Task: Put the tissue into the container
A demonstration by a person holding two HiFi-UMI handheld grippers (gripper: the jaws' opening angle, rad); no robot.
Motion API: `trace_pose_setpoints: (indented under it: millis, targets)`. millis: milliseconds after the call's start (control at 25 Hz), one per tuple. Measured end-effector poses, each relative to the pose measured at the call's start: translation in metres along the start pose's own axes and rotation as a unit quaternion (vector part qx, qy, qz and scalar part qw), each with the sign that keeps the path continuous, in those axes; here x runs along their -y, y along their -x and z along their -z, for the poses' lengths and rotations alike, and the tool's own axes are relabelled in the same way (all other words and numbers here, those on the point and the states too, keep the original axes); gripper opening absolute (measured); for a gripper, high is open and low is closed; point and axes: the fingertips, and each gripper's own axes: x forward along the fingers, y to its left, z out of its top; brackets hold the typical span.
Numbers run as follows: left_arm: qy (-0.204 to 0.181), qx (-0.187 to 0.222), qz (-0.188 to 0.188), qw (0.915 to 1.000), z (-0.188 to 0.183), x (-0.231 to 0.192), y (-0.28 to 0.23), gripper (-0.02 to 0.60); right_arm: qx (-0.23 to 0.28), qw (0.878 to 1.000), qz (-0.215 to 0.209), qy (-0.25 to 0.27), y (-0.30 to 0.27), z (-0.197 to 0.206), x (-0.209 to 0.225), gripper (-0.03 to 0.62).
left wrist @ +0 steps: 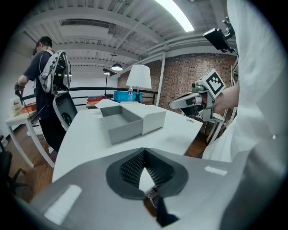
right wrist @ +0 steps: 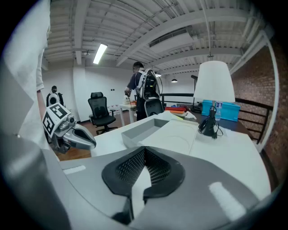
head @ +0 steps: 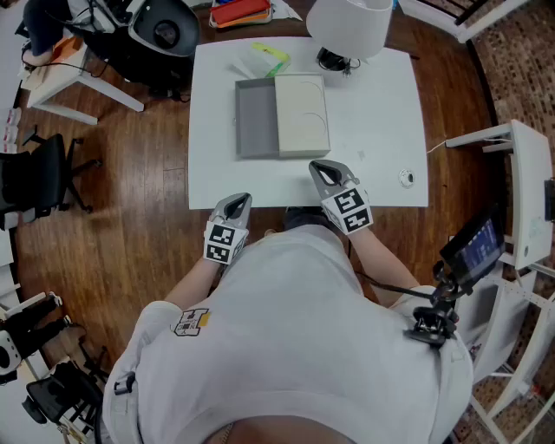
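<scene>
Left tongs, right tongs closed, container ahead

You hold two grippers, one left gripper and one right gripper. Before you stands one white table, and on it you can count one grey container, one white box, one white lamp, one yellow-green packet and one small round thing. On the floor to your left there is one black chair, and beyond the table one person with a backpack
</scene>
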Motion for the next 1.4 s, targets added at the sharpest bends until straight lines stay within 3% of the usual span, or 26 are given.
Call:
trace_pose_setpoints:
  millis: [320, 680, 800, 1040, 1200, 1400]
  targets:
    - [-0.014, 0.016, -0.038, 0.9991, -0.079, -0.049, -0.047, 0.000, -0.012, 0.999, -0.008, 0.030, -0.032, -0.050, 0.069, 0.000]
    - [-0.096, 0.037, -0.059, 0.9930, -0.159, -0.097, -0.081, 0.000, -0.057, 0.994, -0.034, 0.091, -0.074, -0.078, 0.106, 0.000]
    - [-0.152, 0.038, -0.065, 0.9856, -0.178, -0.127, -0.094, 0.000, -0.064, 0.992, -0.027, 0.103, -0.085, -0.085, 0.111, 0.000]
    - [-0.318, 0.023, -0.040, 0.9469, -0.233, -0.194, -0.146, 0.018, -0.080, 0.991, 0.000, 0.108, -0.107, -0.098, 0.119, 0.000]
    - [-0.399, 0.010, -0.004, 0.9167, -0.261, -0.215, -0.182, 0.046, -0.087, 0.990, 0.006, 0.115, -0.128, -0.110, 0.126, 0.000]
    - [-0.501, -0.037, 0.076, 0.8615, -0.266, -0.214, -0.226, 0.156, -0.100, 0.986, 0.014, 0.131, -0.149, -0.120, 0.141, 0.008]
